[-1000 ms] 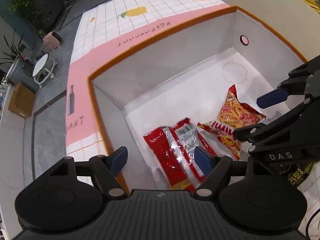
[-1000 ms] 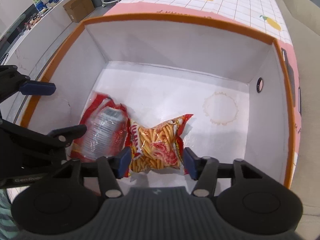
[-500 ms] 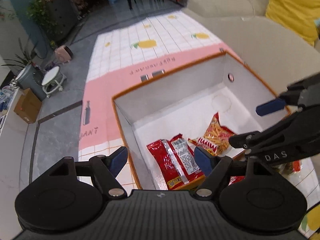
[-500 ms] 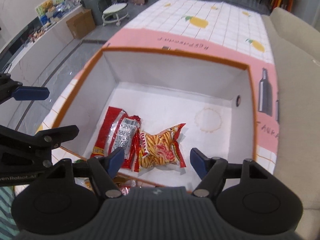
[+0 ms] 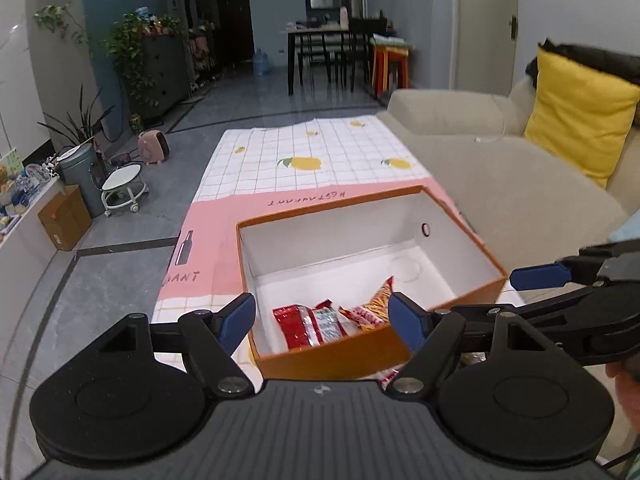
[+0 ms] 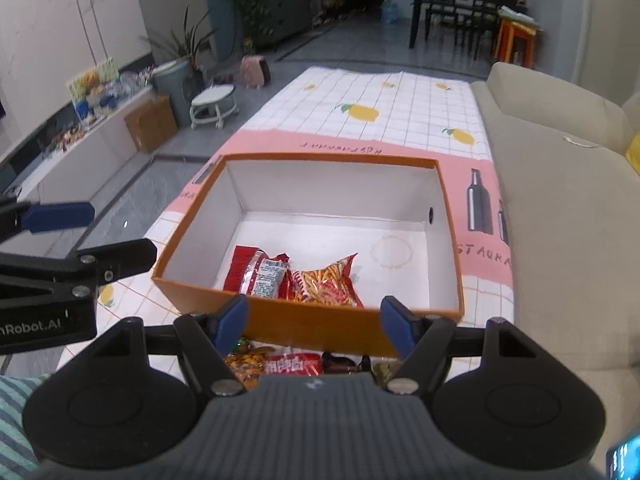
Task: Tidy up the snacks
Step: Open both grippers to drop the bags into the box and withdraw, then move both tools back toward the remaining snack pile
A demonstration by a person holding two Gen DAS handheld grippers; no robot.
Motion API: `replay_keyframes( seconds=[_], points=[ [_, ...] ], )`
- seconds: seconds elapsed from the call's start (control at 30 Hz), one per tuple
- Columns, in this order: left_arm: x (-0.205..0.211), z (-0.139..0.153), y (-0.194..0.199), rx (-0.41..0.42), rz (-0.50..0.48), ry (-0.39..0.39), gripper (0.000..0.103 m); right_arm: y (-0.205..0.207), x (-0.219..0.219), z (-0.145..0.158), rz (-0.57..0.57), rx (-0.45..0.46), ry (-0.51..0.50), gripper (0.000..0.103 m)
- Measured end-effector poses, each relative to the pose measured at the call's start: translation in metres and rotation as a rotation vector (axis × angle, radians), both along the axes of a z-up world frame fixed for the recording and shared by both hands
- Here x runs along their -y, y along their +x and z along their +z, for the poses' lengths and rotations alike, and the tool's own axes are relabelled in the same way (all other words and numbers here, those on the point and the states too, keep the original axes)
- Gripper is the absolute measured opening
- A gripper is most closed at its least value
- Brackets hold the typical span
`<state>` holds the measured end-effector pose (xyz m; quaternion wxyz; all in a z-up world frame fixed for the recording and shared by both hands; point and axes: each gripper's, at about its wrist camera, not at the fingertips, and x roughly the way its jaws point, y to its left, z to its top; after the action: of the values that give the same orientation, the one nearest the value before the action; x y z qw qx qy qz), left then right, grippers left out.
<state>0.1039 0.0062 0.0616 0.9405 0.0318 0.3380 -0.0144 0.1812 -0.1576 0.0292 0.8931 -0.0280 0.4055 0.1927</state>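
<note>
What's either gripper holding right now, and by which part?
Nothing. The left gripper and right gripper are both open and empty; both snack packets lie in the orange box.

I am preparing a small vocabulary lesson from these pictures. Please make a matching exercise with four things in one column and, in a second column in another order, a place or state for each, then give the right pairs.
Things:
1. red snack packet
2. orange box
3. yellow cushion
4. right gripper

Places or states:
A. on the beige sofa
B. open, holding nothing
C. lying inside the box beside the fries-print packet
D. standing on the pink and white cloth, lid off

Right pairs: 1-C, 2-D, 3-A, 4-B
</note>
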Motion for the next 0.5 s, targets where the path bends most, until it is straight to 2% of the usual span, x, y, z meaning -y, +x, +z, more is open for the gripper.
replay_keyframes(
  seconds=[0.2,0.37,0.5],
  points=[
    [-0.006,-0.015,-0.036,0.039,0.028,-0.062,0.088,-0.047,0.011,-0.005,-0.059,0.076,0.051,0.07],
    [-0.011,-0.03,-0.053,0.004,0.056,-0.072,0.085,-0.082,0.018,-0.022,-0.096,0.124,0.057,0.068],
    [-0.012,-0.046,-0.064,-0.031,0.046,-0.091,0.085,-0.102,0.025,-0.039,-0.136,0.129,0.065,0.067]
  ],
)
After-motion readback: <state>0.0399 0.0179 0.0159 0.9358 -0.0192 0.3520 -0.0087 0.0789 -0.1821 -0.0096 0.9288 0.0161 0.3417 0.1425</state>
